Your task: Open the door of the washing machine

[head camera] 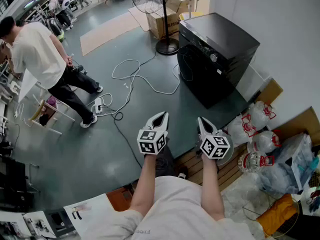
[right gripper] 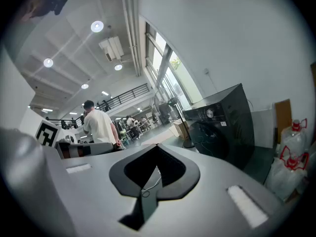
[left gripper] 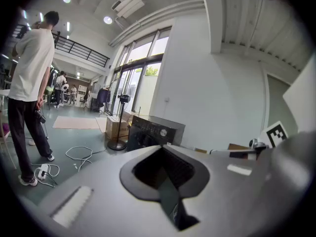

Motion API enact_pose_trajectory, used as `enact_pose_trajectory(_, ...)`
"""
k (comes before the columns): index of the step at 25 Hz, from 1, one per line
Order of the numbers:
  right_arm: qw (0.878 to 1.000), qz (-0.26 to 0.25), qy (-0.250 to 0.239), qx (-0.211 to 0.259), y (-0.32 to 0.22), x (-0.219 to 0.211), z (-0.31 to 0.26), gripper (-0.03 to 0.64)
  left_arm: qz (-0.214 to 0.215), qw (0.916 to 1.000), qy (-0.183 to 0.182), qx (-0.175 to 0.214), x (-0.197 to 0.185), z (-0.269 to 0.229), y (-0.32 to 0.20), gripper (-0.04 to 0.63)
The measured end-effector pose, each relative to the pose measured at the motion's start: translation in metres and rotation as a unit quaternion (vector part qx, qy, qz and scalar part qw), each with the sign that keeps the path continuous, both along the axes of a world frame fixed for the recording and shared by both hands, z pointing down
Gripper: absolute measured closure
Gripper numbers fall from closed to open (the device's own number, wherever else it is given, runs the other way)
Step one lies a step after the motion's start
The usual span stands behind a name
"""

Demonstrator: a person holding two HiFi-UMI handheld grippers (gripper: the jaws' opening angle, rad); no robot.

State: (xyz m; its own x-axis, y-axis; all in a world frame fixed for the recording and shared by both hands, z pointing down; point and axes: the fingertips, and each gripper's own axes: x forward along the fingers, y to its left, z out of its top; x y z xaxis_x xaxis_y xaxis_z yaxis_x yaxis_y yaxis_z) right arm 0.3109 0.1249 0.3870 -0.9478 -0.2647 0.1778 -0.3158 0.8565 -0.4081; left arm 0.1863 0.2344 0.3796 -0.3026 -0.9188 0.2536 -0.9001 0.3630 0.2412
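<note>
both grippers, the left gripper (head camera: 161, 115) and the right gripper (head camera: 202, 120), face the washing machine (head camera: 216, 54) with jaws pressed together and empty
they are held side by side, apart from each other. the black washing machine stands well ahead of them against the white wall (head camera: 280, 19), its front door shut, touched by neither. a person in a white shirt (head camera: 35, 54) stands off to the left.

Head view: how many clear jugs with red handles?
3 jugs, clustered to the right of the washing machine: one nearest the machine, one in the middle, one nearest the right tongs. The clear bags beside them may hide more.
</note>
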Motion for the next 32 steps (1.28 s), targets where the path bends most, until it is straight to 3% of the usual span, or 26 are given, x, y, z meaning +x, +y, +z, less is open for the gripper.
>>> enact_pose_trajectory(5, 1.0, -0.004, 0.001, 0.004, 0.001, -0.001, 0.0, 0.617, -0.006, 0.9997, 0.019, 0.016, 0.006, 0.001, 0.0, 0.54)
enact_pose_trajectory(19, 1.0, 0.007, -0.002, 0.026, -0.006, -0.013, -0.003, 0.615, 0.035, 0.9994, 0.006, -0.003, 0.01, 0.008, -0.021, 0.538)
enact_pose_trajectory(23, 1.0, 0.003, 0.002, 0.019, -0.013, -0.026, 0.001, 0.615, 0.032, 0.9995, 0.003, -0.002, -0.006, 0.007, -0.024, 0.54)
enact_pose_trajectory(32, 0.998, -0.045, 0.022, 0.025, -0.011, -0.101, 0.008, 0.615, 0.013, 0.9998, 0.016, 0.0, -0.075, 0.019, -0.026, 0.538)
